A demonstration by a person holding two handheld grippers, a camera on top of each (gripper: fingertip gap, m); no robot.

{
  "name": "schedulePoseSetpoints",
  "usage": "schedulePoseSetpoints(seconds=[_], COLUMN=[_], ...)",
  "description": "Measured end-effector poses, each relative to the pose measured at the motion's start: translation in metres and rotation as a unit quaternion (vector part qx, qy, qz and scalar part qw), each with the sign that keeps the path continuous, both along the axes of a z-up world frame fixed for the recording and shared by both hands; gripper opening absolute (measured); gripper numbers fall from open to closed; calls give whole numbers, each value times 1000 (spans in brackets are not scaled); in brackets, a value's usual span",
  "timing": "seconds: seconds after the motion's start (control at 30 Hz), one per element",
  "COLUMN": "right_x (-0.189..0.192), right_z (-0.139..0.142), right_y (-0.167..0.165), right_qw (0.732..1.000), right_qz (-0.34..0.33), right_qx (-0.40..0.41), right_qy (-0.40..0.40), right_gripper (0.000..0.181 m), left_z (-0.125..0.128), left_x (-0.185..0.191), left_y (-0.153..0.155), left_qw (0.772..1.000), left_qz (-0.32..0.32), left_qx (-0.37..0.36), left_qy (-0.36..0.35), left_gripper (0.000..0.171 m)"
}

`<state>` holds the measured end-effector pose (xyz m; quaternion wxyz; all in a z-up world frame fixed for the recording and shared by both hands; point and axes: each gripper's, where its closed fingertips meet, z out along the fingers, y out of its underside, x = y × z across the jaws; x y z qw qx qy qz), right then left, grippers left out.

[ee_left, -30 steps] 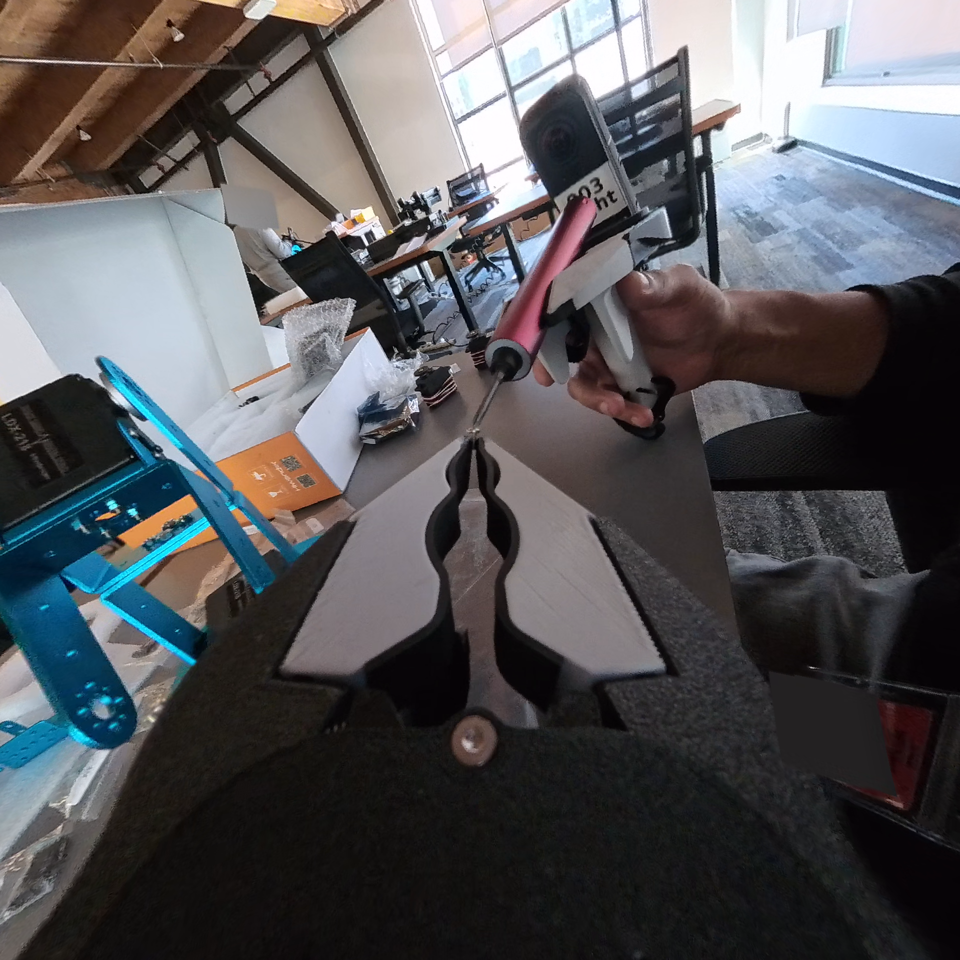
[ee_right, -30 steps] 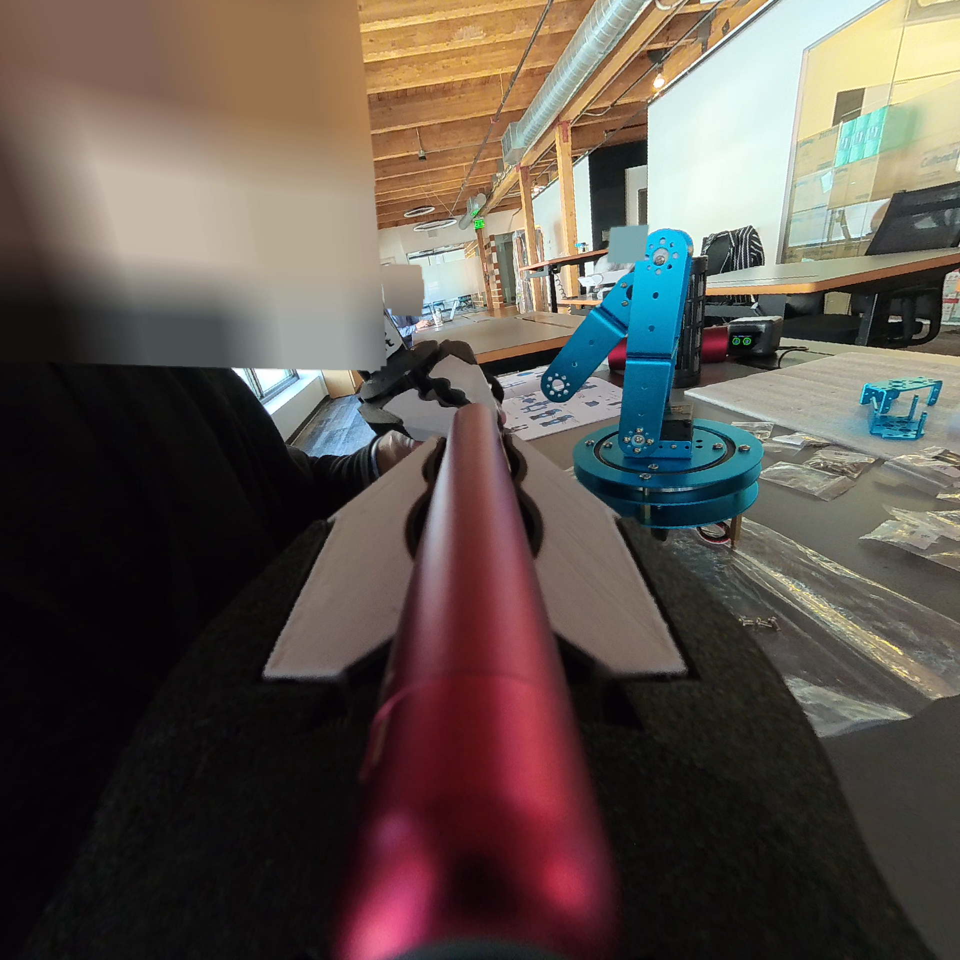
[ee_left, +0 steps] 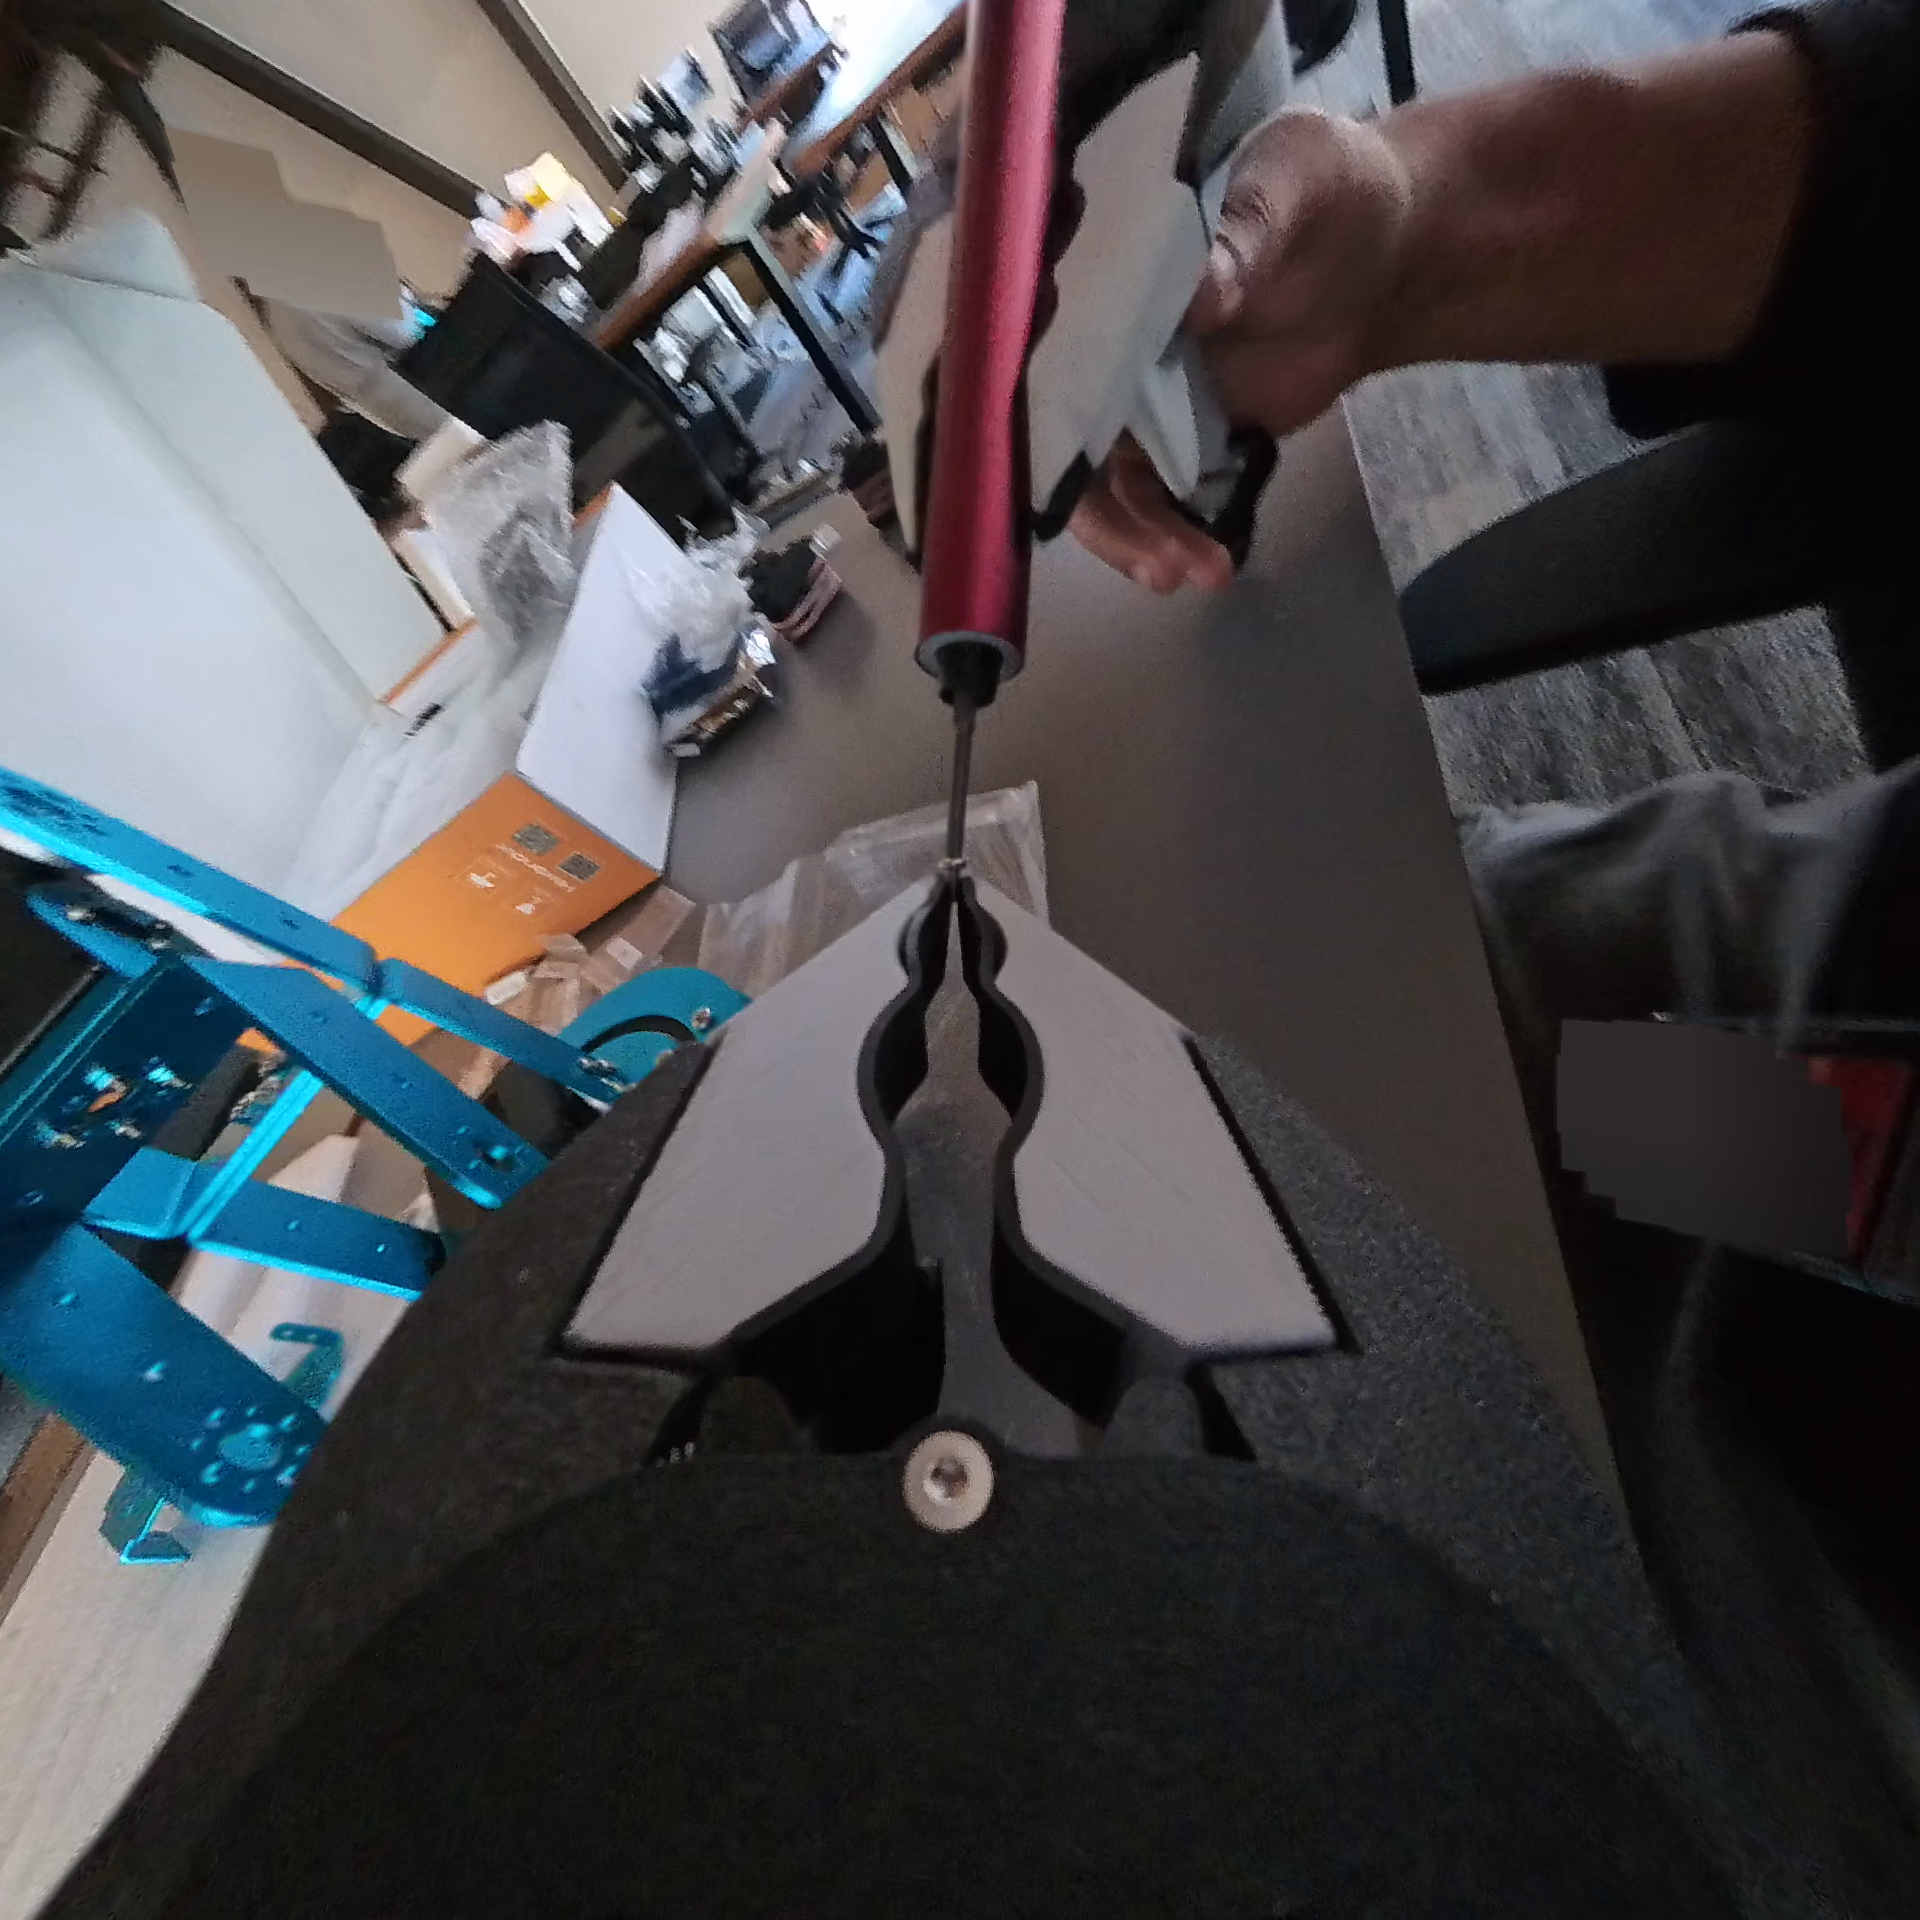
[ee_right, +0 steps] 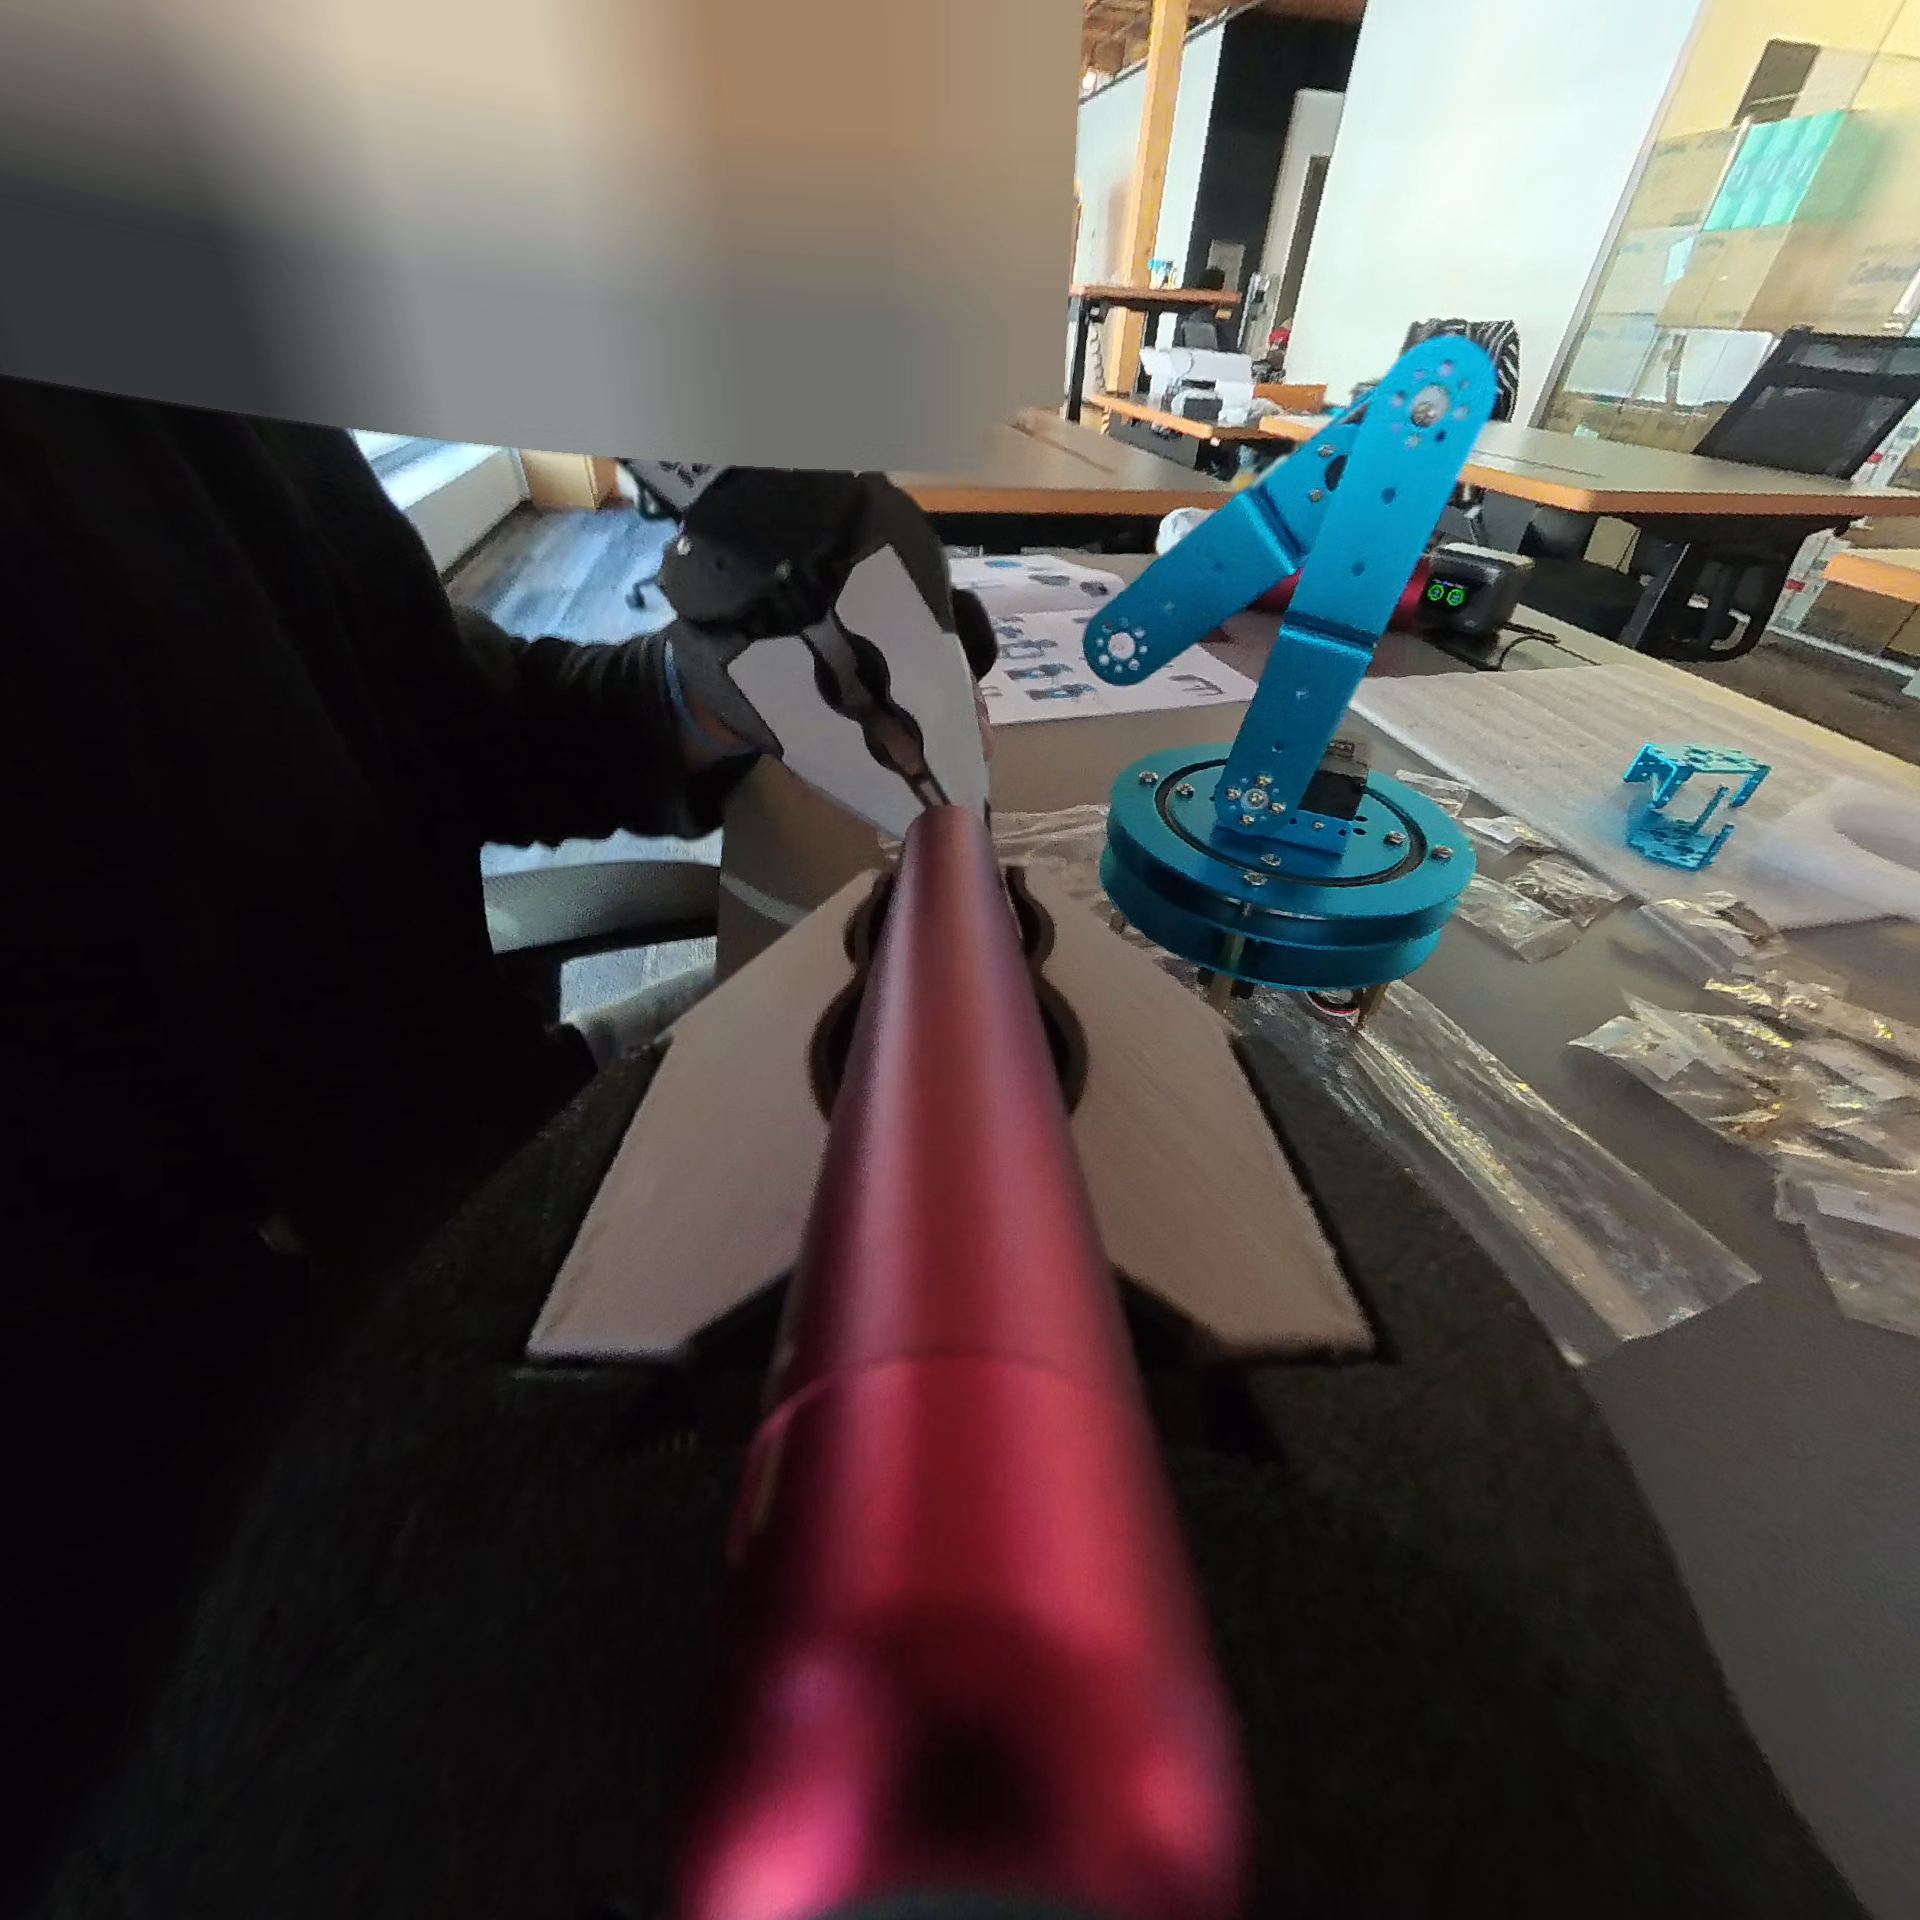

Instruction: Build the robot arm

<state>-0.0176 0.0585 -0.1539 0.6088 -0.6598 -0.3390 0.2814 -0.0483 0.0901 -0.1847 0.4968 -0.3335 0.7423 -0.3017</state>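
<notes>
both tongs are squeezing: the left gripper [ee_left: 953,883] is pinching a tiny screw [ee_left: 952,864] at its tips, and the right gripper [ee_right: 940,894] is hugging a red screwdriver [ee_right: 935,1195]. the screwdriver is running long and straight along the right fingers, its thin bit [ee_left: 961,774] pointing down onto the screw head. both are hanging over the grey table [ee_left: 1247,831], beside the blue arm [ee_right: 1309,665].

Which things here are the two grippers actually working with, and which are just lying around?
In use: left gripper, fingers shut on a small silver screw; right gripper, shut on a red metal screwdriver whose bit meets that screw.
Lying about: blue metal robot arm on a round base; clear plastic bags of small parts; small blue metal bracket; orange and white cardboard box.
</notes>
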Motion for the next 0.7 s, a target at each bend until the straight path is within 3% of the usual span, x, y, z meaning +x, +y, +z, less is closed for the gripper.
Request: schedulePoseSetpoints(seconds=[0.33,0.7], right_x=[-2,2], right_z=[-2,38], right_y=[2,-4], right_qw=[1000,985], right_qz=[-8,16], right_qx=[8,42], right_qy=[-9,166], right_gripper=[21,22], left_z=[-2,58], left_x=[-3,-4], left_y=[4,-2], left_qw=[993,988], left_qz=[10,-2], left_qx=[101,152], left_qy=[52,19], left_gripper=[1,1])
